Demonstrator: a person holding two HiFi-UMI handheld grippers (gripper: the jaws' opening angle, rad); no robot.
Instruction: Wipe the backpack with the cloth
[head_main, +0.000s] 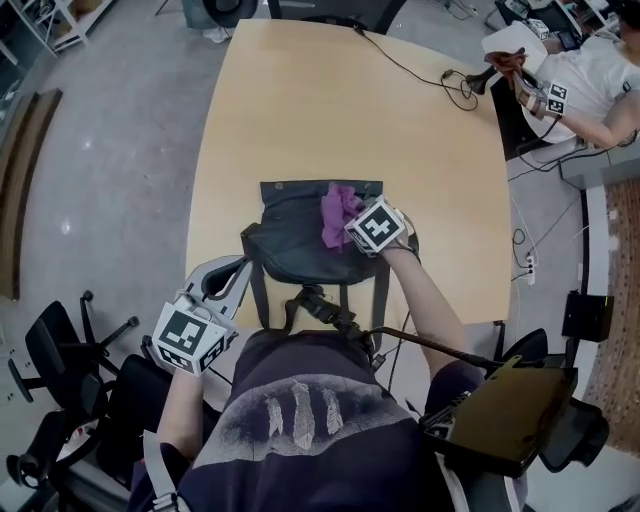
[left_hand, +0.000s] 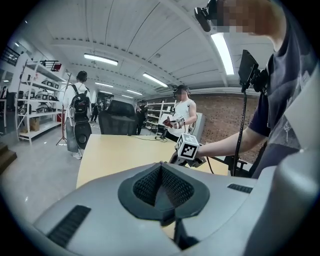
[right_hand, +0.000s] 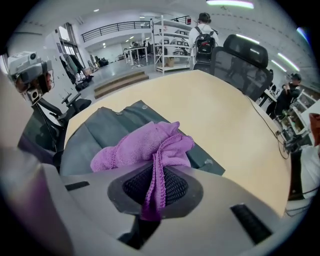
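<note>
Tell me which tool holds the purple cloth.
The right tool, shut on the cloth over the backpack; the left tool is shut on nothing.

Noted: cloth (right_hand: 145, 150) purple throughout. Backpack (head_main: 295, 225) dark slate grey. Table (head_main: 350, 110) plain pale tan. Left gripper (left_hand: 161, 192) and right gripper (right_hand: 156, 187) light grey, with black mesh-patterned pads (left_hand: 145, 187) and white cubes (head_main: 377, 226) carrying black square markers. Floor (head_main: 120, 150) glossy grey.

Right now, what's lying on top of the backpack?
A purple cloth lies on the backpack, pinched between the jaws of the right gripper. The patch beneath it is covered.
</note>
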